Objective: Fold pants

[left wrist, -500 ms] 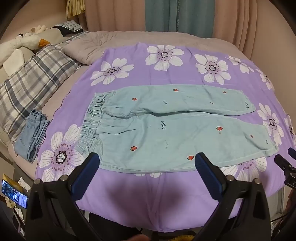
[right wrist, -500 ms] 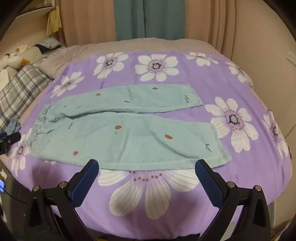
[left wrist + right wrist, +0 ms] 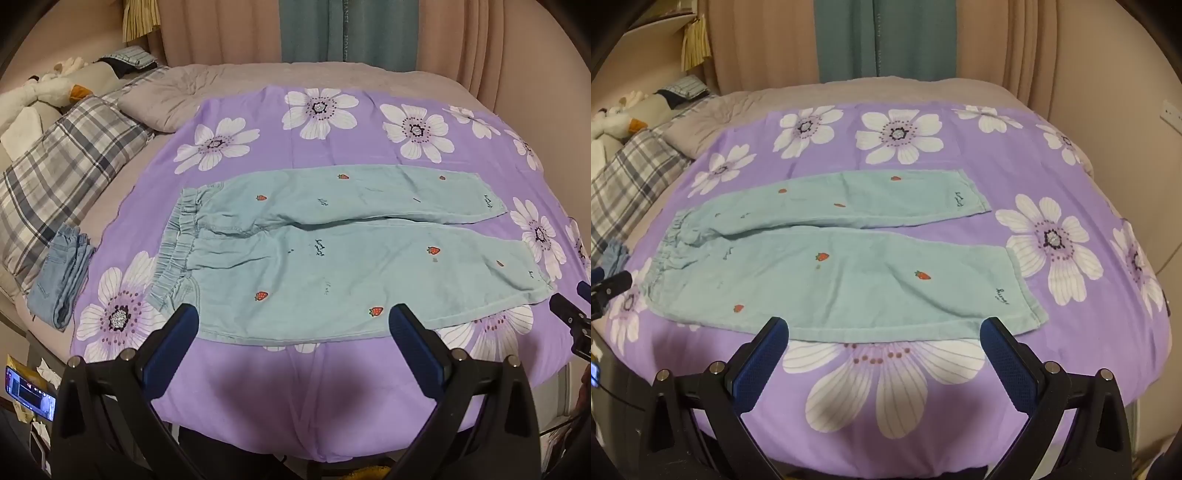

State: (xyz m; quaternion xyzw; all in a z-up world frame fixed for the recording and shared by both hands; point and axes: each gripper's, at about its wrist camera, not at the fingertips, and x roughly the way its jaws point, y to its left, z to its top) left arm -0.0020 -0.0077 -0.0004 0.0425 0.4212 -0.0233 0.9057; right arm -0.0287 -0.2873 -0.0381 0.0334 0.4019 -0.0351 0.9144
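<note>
A bed carries a purple floral sheet. The left gripper and right gripper, both spread wide and empty, sit nearest, just short of the pants, which lie flat mid-sheet. Beyond the pants hang curtains.

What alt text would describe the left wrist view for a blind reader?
Light green pants with strawberry prints lie flat and unfolded on a purple flowered sheet, waistband to the left. The open left tool hovers above their near edge; folded jeans lie far left.
</note>
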